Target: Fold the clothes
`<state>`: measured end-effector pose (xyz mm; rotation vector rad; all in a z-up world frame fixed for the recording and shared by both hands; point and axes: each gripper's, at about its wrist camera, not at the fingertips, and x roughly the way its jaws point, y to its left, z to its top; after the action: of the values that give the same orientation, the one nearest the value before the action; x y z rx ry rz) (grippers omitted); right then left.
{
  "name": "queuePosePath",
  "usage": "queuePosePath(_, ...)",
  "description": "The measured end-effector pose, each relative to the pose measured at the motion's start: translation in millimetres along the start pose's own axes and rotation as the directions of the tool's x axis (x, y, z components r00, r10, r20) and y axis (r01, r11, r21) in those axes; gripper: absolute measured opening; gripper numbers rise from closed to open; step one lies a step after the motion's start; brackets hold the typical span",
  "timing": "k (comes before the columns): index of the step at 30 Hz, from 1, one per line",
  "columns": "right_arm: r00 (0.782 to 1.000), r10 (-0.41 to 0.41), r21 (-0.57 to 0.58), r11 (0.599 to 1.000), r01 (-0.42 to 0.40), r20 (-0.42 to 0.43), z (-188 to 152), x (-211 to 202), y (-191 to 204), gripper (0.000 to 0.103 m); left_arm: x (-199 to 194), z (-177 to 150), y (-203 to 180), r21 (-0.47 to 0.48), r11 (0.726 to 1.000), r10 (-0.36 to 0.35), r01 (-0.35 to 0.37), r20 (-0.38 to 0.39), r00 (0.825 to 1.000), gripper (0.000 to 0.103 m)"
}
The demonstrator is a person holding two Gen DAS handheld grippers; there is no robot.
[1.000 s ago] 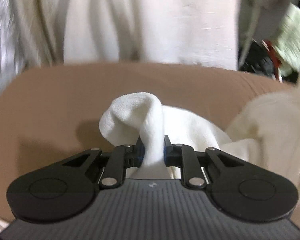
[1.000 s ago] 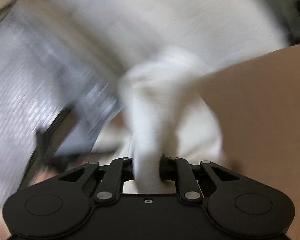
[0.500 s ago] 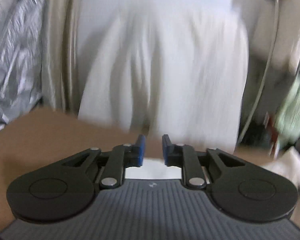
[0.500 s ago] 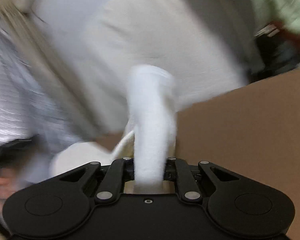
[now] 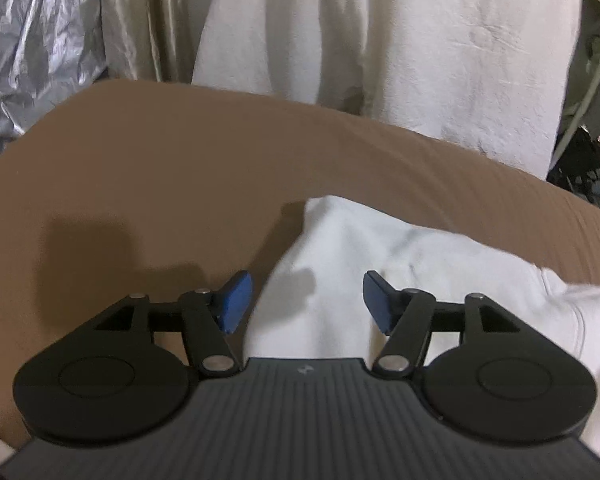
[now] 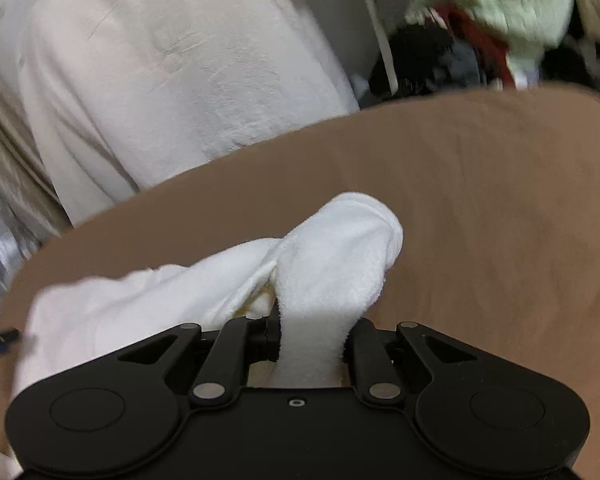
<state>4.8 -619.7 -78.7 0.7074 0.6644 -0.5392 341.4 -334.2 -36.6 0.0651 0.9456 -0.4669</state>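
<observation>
Now, from the left wrist: the left gripper [image 5: 307,300] has just been opening, its blue pads [image 5: 236,300] spread on either side of the white garment [image 5: 380,264] without pressing it. A second ago it pinched a raised fold of that cloth; the cloth now lies slack on the brown surface [image 5: 160,184], so I judge that corner released (one fold probably laid).

From the right wrist: the right gripper [image 6: 312,344] is clamped on a bunched strip of the garment [image 6: 332,264], as before, though it now sits lower, over the brown surface [image 6: 500,220].
</observation>
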Motion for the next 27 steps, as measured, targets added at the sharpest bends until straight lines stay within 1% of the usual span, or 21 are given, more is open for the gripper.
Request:
queuePosePath(1, 1.000, 0.000, 0.014, 1.000, 0.000, -0.019, -1, 2, -3, 0.015, 6, 5, 4, -0.008, 1.000, -0.007, 0.007, -0.029, 1.000, 0.060)
queuePosePath(2, 0.999, -0.003, 0.015, 1.000, 0.004, -0.040, -1, 5, -5, 0.015, 14, 8, 5, -0.017, 1.000, -0.012, 0.010, -0.086, 0.996, 0.057)
queuePosePath(3, 0.998, -0.008, 0.009, 1.000, 0.009, -0.057, -2, 8, -6, 0.015, 21, 11, 4, -0.014, 1.000, -0.007, 0.005, -0.123, 0.992, 0.057)
queuePosePath(5, 0.997, -0.016, -0.007, 1.000, 0.016, -0.077, -4, 11, -6, 0.015, 32, 18, -3, 0.047, 0.998, 0.047, -0.042, -0.112, 0.993, 0.058)
queuePosePath(7, 0.996, 0.006, 0.029, 1.000, -0.003, -0.091, -2, 15, -12, 0.015, 41, 24, -9, 0.095, 0.992, 0.093, -0.083, -0.099, 0.991, 0.059)
queuePosePath(9, 0.994, 0.020, 0.070, 0.997, -0.013, -0.110, -3, 20, -19, 0.015, 48, 31, -7, 0.043, 0.997, 0.068, -0.064, -0.105, 0.992, 0.065)
queuePosePath(10, 0.992, 0.025, 0.091, 0.996, -0.014, -0.122, -3, 24, -22, 0.016, 55, 34, -6, 0.013, 0.999, 0.053, -0.052, -0.125, 0.991, 0.072)
queuePosePath(11, 0.991, 0.022, 0.099, 0.995, -0.009, -0.134, -3, 27, -23, 0.019, 66, 37, -6, -0.008, 0.999, 0.049, -0.051, -0.170, 0.984, 0.079)
queuePosePath(13, 0.987, 0.001, 0.088, 0.996, 0.013, -0.161, -5, 31, -22, 0.023, 87, 42, -9, -0.034, 0.998, 0.049, -0.060, -0.252, 0.966, 0.081)
queuePosePath(14, 0.985, -0.008, 0.077, 0.997, 0.021, -0.170, -6, 32, -20, 0.024, 94, 43, -14, -0.015, 0.997, 0.070, -0.076, -0.264, 0.962, 0.084)
queuePosePath(16, 0.984, -0.007, 0.064, 0.998, 0.019, -0.180, -8, 36, -15, 0.024, 101, 40, -18, -0.007, 0.996, 0.088, -0.092, -0.247, 0.965, 0.089)
queuePosePath(17, 0.983, 0.001, 0.068, 0.998, 0.012, -0.186, -9, 38, -13, 0.026, 103, 39, -17, -0.014, 0.995, 0.088, -0.094, -0.239, 0.967, 0.089)
queuePosePath(18, 0.981, 0.007, 0.074, 0.997, 0.007, -0.192, -9, 40, -13, 0.028, 103, 38, -14, -0.045, 0.995, 0.071, -0.084, -0.235, 0.970, 0.088)
queuePosePath(19, 0.980, 0.011, 0.087, 0.996, 0.007, -0.200, -9, 42, -14, 0.034, 101, 37, -10, -0.069, 0.995, 0.054, -0.071, -0.230, 0.972, 0.076)
queuePosePath(20, 0.978, 0.018, 0.106, 0.994, 0.004, -0.207, -9, 43, -17, 0.035, 96, 37, -8, -0.080, 0.995, 0.036, -0.055, -0.226, 0.973, 0.053)
queuePosePath(21, 0.977, 0.030, 0.121, 0.993, -0.004, -0.211, -9, 43, -19, 0.036, 88, 37, -8, -0.089, 0.995, 0.019, -0.040, -0.221, 0.975, 0.040)
queuePosePath(22, 0.975, 0.039, 0.130, 0.991, -0.011, -0.217, -9, 43, -21, 0.039, 76, 34, -9, -0.098, 0.995, -0.006, -0.015, -0.205, 0.979, 0.022)
queuePosePath(23, 0.974, 0.046, 0.137, 0.990, -0.015, -0.223, -8, 43, -23, 0.041, 60, 31, -10, -0.111, 0.993, -0.055, 0.036, -0.175, 0.983, 0.018)
queuePosePath(24, 0.973, 0.052, 0.147, 0.989, -0.019, -0.224, -8, 43, -26, 0.042, 44, 28, -12, -0.123, 0.989, -0.104, 0.087, -0.144, 0.984, 0.016)
queuePosePath(25, 0.973, 0.060, 0.169, 0.985, -0.022, -0.222, -8, 42, -29, 0.042, 28, 24, -14, -0.127, 0.982, -0.154, 0.140, -0.111, 0.982, 0.012)
queuePosePath(27, 0.972, 0.080, 0.226, 0.974, -0.029, -0.220, -9, 40, -36, 0.042, -13, 7, -22, -0.081, 0.965, -0.252, 0.248, -0.036, 0.967, 0.009)
